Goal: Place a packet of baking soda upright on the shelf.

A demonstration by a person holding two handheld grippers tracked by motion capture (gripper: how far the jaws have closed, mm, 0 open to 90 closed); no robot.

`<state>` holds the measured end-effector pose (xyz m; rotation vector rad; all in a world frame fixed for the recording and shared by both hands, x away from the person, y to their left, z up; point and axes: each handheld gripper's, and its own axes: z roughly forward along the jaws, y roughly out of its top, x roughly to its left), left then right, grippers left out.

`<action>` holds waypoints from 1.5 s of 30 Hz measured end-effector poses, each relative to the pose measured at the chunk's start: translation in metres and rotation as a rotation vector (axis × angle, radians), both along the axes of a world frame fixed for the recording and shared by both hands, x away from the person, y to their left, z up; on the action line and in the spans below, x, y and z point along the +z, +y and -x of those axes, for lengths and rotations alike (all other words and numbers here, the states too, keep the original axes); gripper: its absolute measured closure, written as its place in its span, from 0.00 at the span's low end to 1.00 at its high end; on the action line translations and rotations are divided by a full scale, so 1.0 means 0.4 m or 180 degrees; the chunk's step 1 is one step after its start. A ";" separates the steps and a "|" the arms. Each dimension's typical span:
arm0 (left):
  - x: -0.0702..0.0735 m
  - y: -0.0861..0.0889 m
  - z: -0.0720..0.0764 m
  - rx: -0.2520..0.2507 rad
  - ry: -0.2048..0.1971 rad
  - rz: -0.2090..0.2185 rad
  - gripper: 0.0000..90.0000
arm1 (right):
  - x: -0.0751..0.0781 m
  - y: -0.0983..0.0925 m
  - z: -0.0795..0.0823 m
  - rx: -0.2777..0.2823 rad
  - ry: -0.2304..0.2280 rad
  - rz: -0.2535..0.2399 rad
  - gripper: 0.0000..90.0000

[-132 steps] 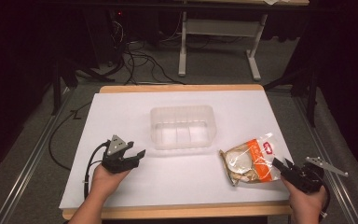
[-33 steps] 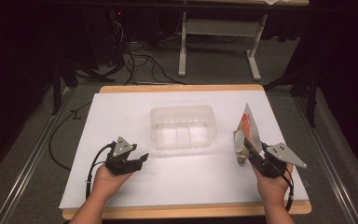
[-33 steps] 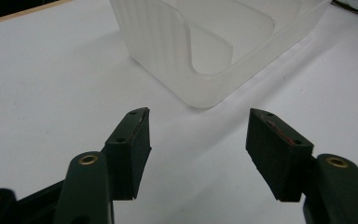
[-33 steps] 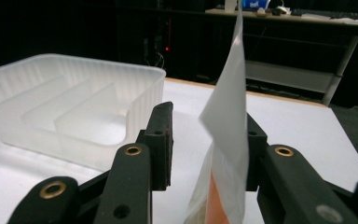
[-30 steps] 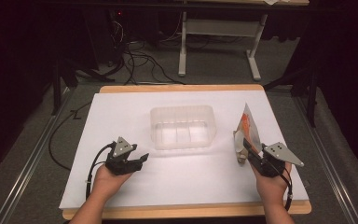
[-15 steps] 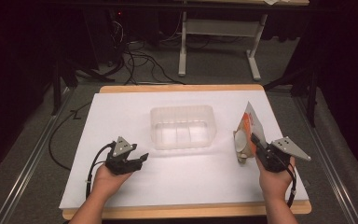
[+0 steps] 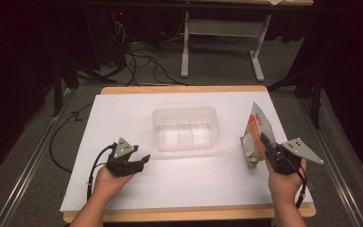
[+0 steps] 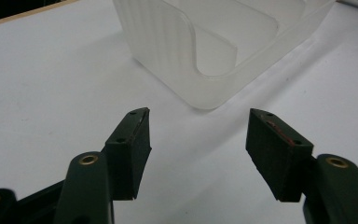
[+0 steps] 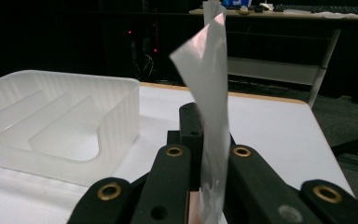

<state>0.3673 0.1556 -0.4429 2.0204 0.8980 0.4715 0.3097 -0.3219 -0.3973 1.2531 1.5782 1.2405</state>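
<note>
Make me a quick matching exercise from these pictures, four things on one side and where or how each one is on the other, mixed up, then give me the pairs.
Things:
1. snack packet
2. plastic tray
3. left gripper
4. right gripper

States:
A. jaws apart, nothing between them
B. empty, in the middle of the white table
C. stood up on edge at the right side of the table
D. jaws closed on thin packaging

Pairs: 1-C, 2-B, 3-A, 4-D
</note>
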 end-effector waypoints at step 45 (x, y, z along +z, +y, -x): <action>0.014 0.023 0.002 0.0046 -0.0081 0.0118 0.44 | 0.219 0.198 -0.049 0.0700 -0.0432 -0.0334 1.00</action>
